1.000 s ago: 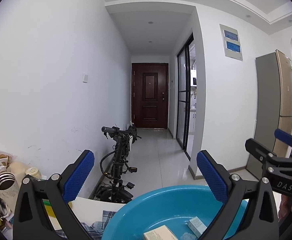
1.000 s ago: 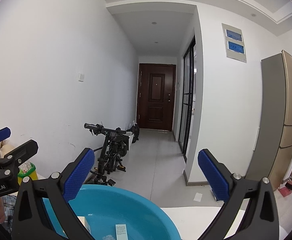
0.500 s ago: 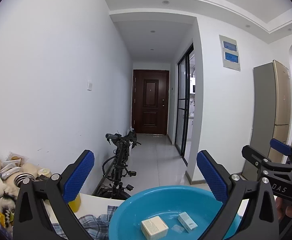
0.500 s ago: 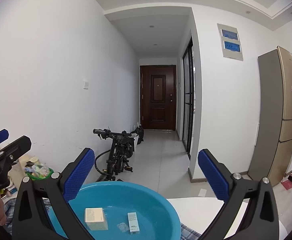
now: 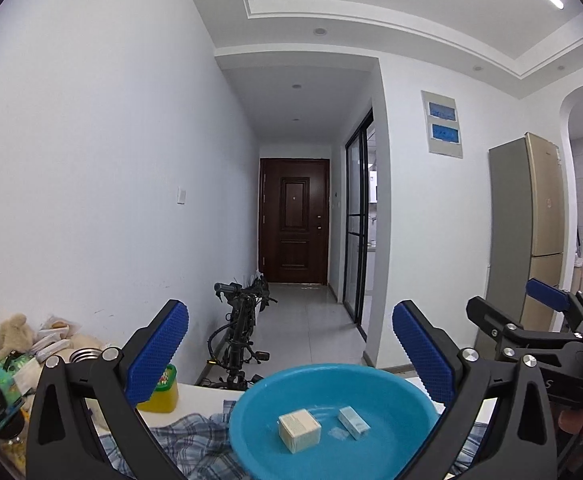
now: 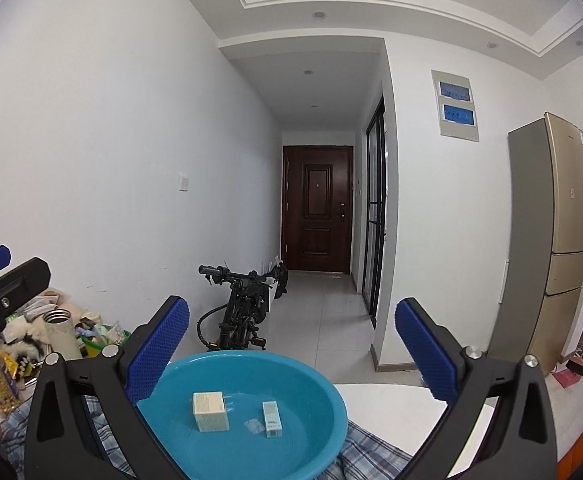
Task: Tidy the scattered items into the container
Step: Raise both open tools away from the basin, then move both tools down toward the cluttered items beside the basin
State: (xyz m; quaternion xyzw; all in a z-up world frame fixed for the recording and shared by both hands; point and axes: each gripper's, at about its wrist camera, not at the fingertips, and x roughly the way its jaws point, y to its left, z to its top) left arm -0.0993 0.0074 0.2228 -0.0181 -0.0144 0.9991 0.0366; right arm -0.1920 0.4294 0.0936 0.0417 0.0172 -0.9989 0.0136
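A blue plastic basin (image 5: 259, 412) (image 6: 315, 392) stands on a plaid cloth on the table. Inside it lie a cream cube-shaped box (image 5: 299, 430) (image 6: 210, 411), a small teal box (image 5: 354, 423) (image 6: 272, 419) and a small clear packet (image 6: 254, 426). My left gripper (image 5: 289, 354) is open and empty, held above and in front of the basin. My right gripper (image 6: 291, 350) is open and empty, also above the basin. Each gripper shows at the edge of the other's view.
A pile of clutter sits at the table's left: a plush toy (image 5: 11, 330), a steel flask (image 6: 61, 334), a yellow jar with green lid (image 5: 161, 390), snack packets. A plaid cloth (image 5: 195, 436) lies under the basin. A folded bike (image 6: 243, 308), hallway door and fridge (image 6: 551, 240) stand beyond.
Both cameras have risen and tilted down over the last second, so more of the basin and its boxes shows. Both grippers stay open and empty.
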